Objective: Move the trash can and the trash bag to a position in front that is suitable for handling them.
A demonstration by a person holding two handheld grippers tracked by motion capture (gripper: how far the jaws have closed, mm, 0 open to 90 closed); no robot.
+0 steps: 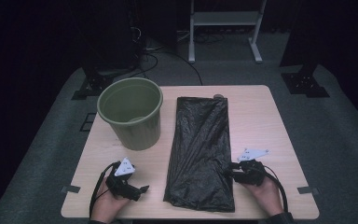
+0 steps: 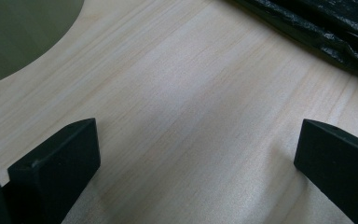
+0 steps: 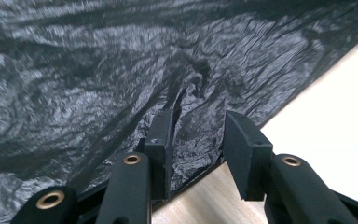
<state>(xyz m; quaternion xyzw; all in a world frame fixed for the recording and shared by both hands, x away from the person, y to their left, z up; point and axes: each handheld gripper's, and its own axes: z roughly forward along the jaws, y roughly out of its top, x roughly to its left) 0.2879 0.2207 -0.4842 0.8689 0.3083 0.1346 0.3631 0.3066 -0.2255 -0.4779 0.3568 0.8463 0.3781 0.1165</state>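
Observation:
A black plastic bag (image 1: 200,144) lies flat and lengthwise on the wooden table (image 1: 261,116), right of an upright olive-green bin (image 1: 130,112). My right gripper (image 1: 228,170) sits at the bag's right edge near the front. In the right gripper view its jaws (image 3: 198,126) stand partly apart over the crinkled bag (image 3: 98,79), a raised fold beside one fingertip (image 3: 161,135), with a gap still showing between the pads. My left gripper (image 1: 142,189) rests low at the front left, left of the bag. Its jaws (image 2: 196,140) are wide open over bare wood (image 2: 191,74).
The bin's wall (image 2: 18,32) and the bag's edge (image 2: 326,32) frame the left gripper view. Grey tape marks (image 1: 70,189) sit at the table's front corners. On the floor behind stand a white frame (image 1: 223,18) and black stand bases (image 1: 303,81).

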